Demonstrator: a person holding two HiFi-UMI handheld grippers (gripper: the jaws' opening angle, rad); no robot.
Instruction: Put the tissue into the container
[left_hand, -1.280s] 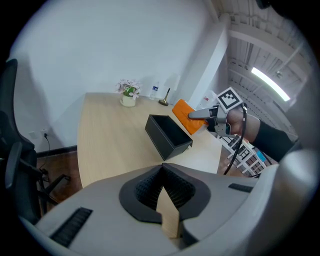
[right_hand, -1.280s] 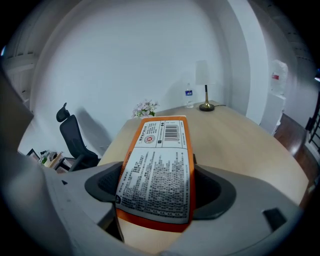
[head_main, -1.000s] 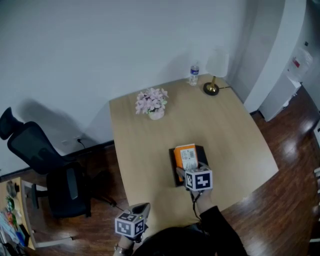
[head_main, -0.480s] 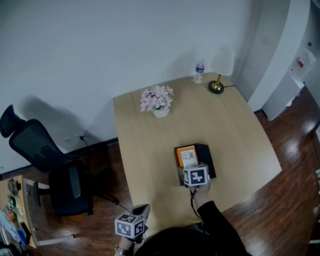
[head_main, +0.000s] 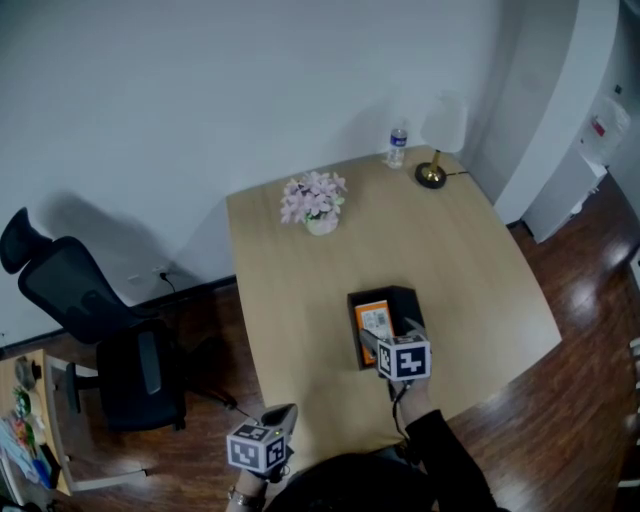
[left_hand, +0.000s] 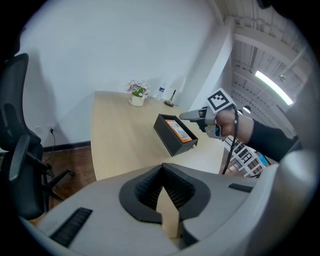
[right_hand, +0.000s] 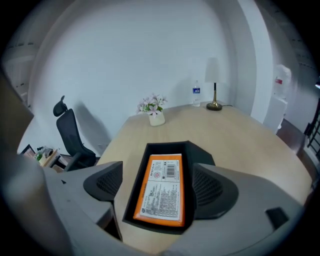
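Observation:
An orange tissue pack (head_main: 374, 320) lies flat inside the black open-top container (head_main: 400, 299) on the wooden table (head_main: 470, 250). My right gripper (head_main: 388, 333) hovers just above the container's near end, open, with nothing between its pads. In the right gripper view the pack (right_hand: 162, 192) fills the container (right_hand: 166, 148), and the two pads (right_hand: 106, 182) stand on either side of it. My left gripper (head_main: 284, 411) is held off the table's near-left edge, shut and holding nothing; its view shows the container (left_hand: 167, 138) and the right gripper (left_hand: 193, 115) ahead.
A pot of pink flowers (head_main: 314, 204), a water bottle (head_main: 397, 146) and a brass-footed lamp (head_main: 432, 174) stand along the table's far side. A black office chair (head_main: 90, 330) is on the floor at the left. A white appliance (head_main: 600, 125) stands at the far right.
The tissue pack has gone from sticking up at the right gripper's tips to lying down in the container. The right gripper has let go and drawn back slightly. The left gripper has stayed put.

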